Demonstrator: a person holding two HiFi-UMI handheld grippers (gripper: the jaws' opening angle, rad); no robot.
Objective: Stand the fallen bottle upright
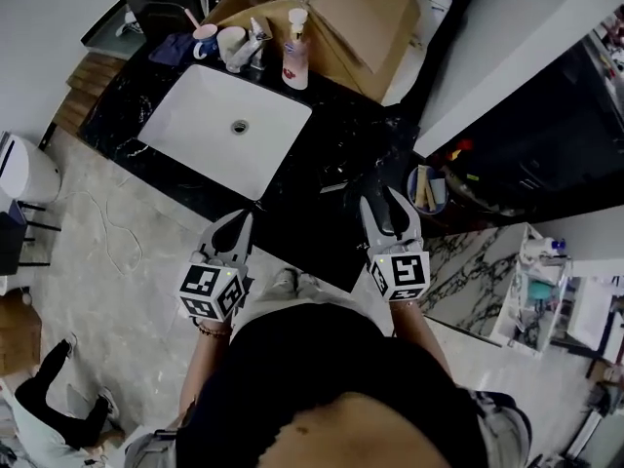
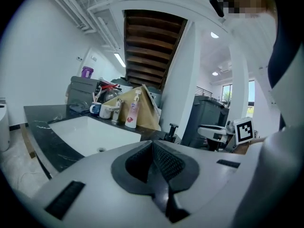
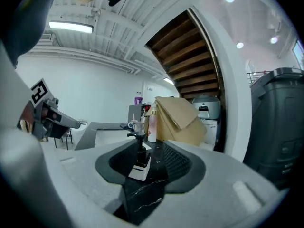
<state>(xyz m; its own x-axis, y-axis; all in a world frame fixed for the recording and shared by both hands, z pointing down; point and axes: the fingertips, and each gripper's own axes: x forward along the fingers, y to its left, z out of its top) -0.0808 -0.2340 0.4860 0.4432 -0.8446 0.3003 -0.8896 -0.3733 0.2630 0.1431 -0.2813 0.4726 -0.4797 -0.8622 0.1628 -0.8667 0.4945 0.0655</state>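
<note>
Bottle [image 3: 140,159] upright, framed between parted jaws of right gripper [image 1: 386,203], untouched.

The head camera looks steeply down from above the person onto the dark table [image 1: 327,159] and its white sink [image 1: 224,130]. The left hand-held gripper [image 1: 239,224] and right hand-held gripper [image 1: 388,203] show near the table's front edge. Each gripper camera sits low behind its own jaws, facing almost level across the table — the left over the sink, the right close to a small dark pump bottle [image 3: 137,158]. All three views share the cardboard box [image 1: 361,18] and the pink-labelled bottle [image 1: 295,52] at the far side.
</note>
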